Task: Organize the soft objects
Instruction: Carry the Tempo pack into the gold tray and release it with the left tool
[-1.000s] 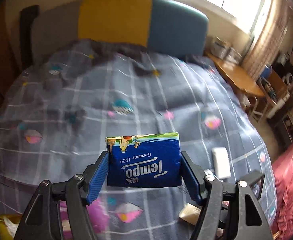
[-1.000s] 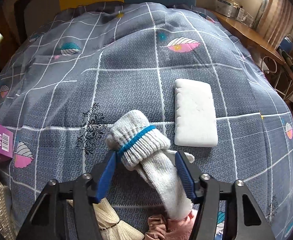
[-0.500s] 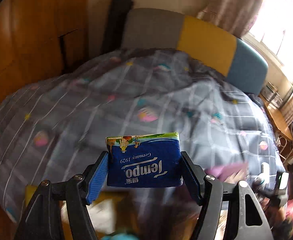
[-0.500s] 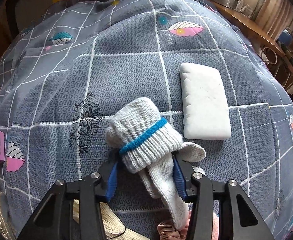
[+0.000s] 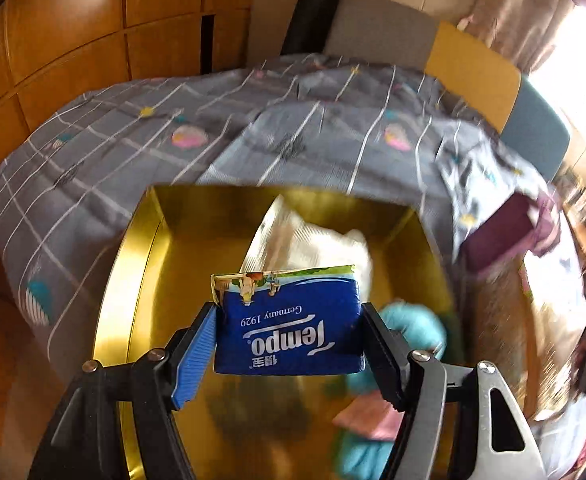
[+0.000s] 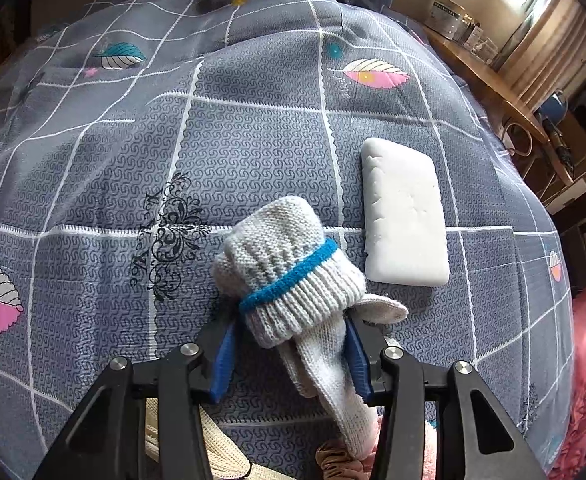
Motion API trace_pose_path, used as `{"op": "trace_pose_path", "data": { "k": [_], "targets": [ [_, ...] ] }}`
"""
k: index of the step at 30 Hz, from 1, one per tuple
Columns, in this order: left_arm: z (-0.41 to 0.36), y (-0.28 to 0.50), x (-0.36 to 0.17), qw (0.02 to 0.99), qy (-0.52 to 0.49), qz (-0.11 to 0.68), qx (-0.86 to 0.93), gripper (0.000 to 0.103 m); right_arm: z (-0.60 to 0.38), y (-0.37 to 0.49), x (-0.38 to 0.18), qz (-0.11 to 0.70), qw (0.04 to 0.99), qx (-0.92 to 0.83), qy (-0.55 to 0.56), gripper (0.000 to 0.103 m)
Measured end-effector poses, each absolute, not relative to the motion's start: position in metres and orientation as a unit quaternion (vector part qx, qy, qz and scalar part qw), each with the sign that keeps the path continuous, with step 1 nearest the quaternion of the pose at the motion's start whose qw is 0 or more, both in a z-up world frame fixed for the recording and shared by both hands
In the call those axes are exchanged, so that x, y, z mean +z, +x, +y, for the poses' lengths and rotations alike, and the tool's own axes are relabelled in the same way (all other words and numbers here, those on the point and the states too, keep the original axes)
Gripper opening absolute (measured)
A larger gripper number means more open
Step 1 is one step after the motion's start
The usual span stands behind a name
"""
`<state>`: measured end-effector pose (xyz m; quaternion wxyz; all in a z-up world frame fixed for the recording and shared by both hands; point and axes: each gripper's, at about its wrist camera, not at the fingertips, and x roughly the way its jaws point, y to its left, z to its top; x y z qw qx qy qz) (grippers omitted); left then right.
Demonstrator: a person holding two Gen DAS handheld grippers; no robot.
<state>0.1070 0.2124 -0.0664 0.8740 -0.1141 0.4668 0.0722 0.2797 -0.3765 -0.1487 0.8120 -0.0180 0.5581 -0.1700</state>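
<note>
Bedroom with a grey checked quilt (image 6: 253, 128) over the bed, a grey-yellow-teal headboard (image 5: 473, 68), orange wood wall panels (image 5: 73, 40), a wooden side table (image 6: 489, 76), and bright curtained window light (image 5: 573, 48).

Both wrist views close, seemingly overlooking bedspread (image 6: 253, 128)

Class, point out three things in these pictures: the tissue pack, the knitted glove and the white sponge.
tissue pack (image 5: 289, 330), left wrist view, on its blue printed face.
knitted glove (image 6: 283, 276), right wrist view, on the ribbed cuff by the blue band.
white sponge (image 6: 405, 212), right wrist view, middle of its top.
</note>
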Motion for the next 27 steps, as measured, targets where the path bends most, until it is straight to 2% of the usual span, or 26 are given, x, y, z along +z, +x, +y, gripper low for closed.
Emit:
{"op": "trace_pose_path", "data": {
  "k": [9, 20, 27],
  "targets": [
    [0.191, 0.097, -0.093, 0.878, -0.044, 0.467, 0.099, 0.074, -0.37, 0.271, -0.147, 0.552, 0.812, -0.187, -0.039, 0.047],
    [0.172, 0.084, -0.071, 0.898, -0.004, 0.431, 0.09, 0.08, -0.358, 0.266, -0.146, 0.542, 0.814, -0.206, -0.042, 0.044],
    [0.164, 0.073, -0.052, 0.908, 0.003, 0.412, 0.073, 0.08, -0.35, 0.265, -0.142, 0.551, 0.807, -0.212, -0.039, 0.034]
  ]
}}
